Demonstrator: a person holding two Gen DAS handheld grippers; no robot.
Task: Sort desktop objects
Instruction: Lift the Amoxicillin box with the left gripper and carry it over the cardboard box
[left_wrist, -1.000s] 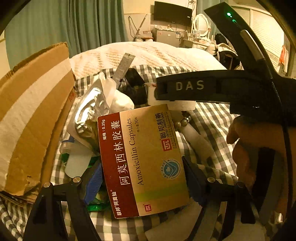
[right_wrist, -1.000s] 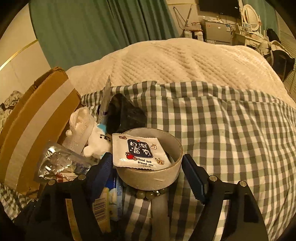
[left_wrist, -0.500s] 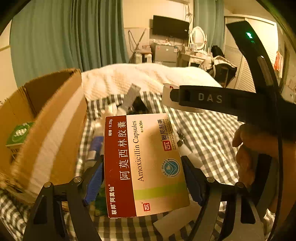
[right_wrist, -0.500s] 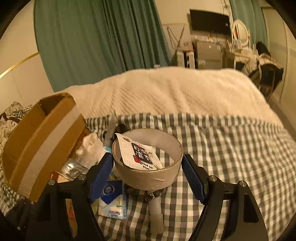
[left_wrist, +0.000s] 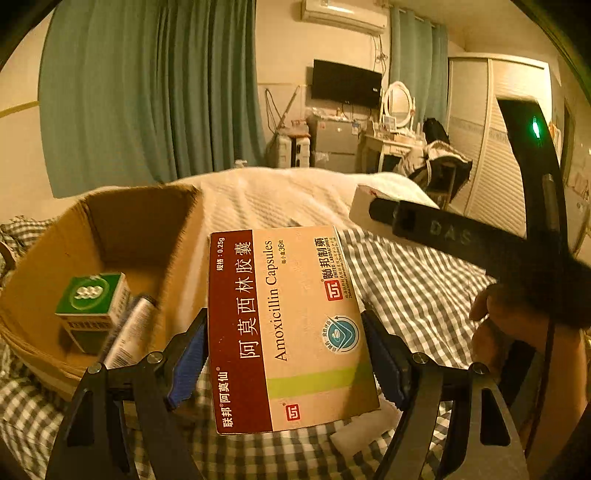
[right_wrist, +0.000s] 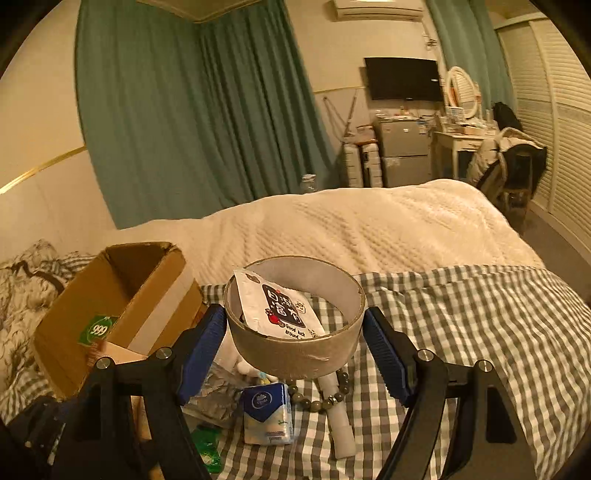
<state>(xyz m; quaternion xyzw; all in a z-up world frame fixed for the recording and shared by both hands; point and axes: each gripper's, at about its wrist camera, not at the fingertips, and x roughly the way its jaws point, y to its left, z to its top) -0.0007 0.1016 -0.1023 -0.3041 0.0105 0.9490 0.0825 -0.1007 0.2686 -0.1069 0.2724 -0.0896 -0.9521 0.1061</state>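
Left tool (left_wrist: 284, 354) clamping amoxicillin box (left_wrist: 284, 325), right tool (right_wrist: 295, 343) clamping tape roll (right_wrist: 295, 343)

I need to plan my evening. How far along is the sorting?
Partly done. The cardboard box already holds a green carton and a tube. In hand: the left gripper grips an amoxicillin box, the right gripper a tape roll with a sachet inside. A tissue pack, bead bracelet and foil bag remain on the checked cloth.
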